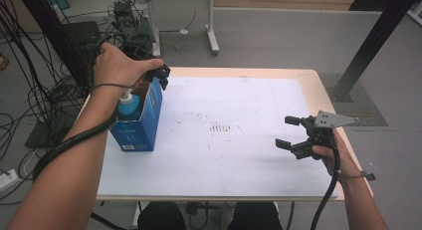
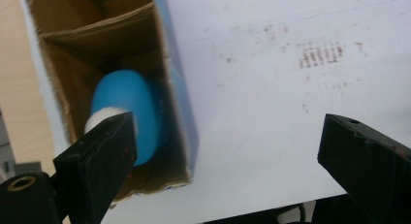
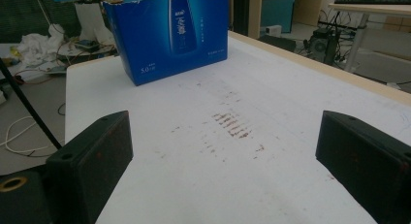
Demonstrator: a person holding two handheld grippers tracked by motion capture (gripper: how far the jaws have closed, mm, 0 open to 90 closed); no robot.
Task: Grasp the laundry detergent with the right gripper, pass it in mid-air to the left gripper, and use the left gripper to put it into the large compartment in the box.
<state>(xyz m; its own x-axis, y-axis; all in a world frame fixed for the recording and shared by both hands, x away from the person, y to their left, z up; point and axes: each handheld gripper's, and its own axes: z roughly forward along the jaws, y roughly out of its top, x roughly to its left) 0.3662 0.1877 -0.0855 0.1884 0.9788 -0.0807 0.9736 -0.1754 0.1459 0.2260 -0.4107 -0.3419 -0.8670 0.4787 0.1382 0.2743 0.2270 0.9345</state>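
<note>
Blue plastic bottle (image 2: 127, 112) with a white cap (image 2: 99, 118), smooth and rounded, sits down inside an open-topped cardboard box (image 1: 141, 118). That box is glossy blue on the outside and plain brown card on the inside, with ragged torn edges round the top, and it stands upright near the left edge of the desk (image 1: 239, 140). In the right gripper view its printed face shows a picture of a bottle.

Left tongs (image 1: 158, 73) hang right over the box opening, jaws spread wide and gripping nothing; in the left gripper view one blocky black jaw sits in front of the bottle cap and the other is way out over the white sheet. Whether that jaw touches the cap is hard to say.

Right tongs (image 1: 288, 132) are well apart from the box, low over the right side of the desk, jaws also wide with nothing between them.

Desk top is a flat white sheet over a pale wooden rim, marked in the middle with a patch of small reddish-brown stains (image 3: 232, 124).
</note>
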